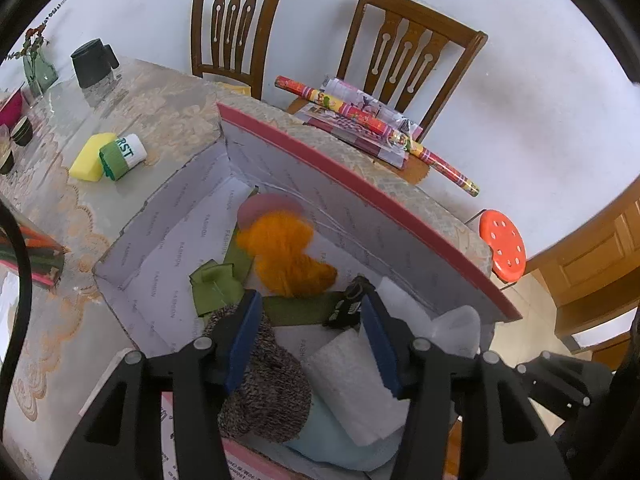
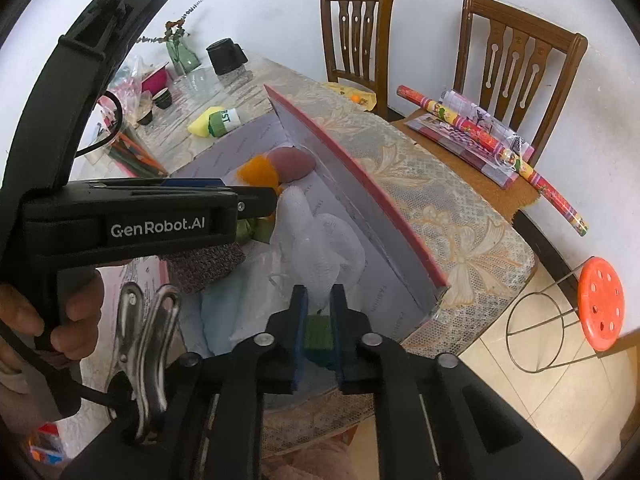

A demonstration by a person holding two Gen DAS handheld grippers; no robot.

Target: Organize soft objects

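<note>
From the left wrist view, my left gripper hangs over the open box with its jaws spread wide and nothing between them. Just ahead of the jaws lie the orange fluffy piece and the green ribbon. A speckled knitted sock sits under the left-hand pad, and a white foam sheet lies below the right-hand pad. Far ahead and to the left of the jaws, outside the box, a yellow sponge and a green-and-white roll rest touching each other on the table.

From the right wrist view, my right gripper has its jaws drawn close together, with something green and dark lodged between the pads; I cannot tell what it is, or whether it is truly clamped. A white mesh puff lies in the box just ahead of the fingertips. The sponge and roll show far ahead to the left, near a black cup.

My reading: most of the soft things are already boxed. The sponge and roll look like what remains, plus whatever the right jaws carry.
</note>
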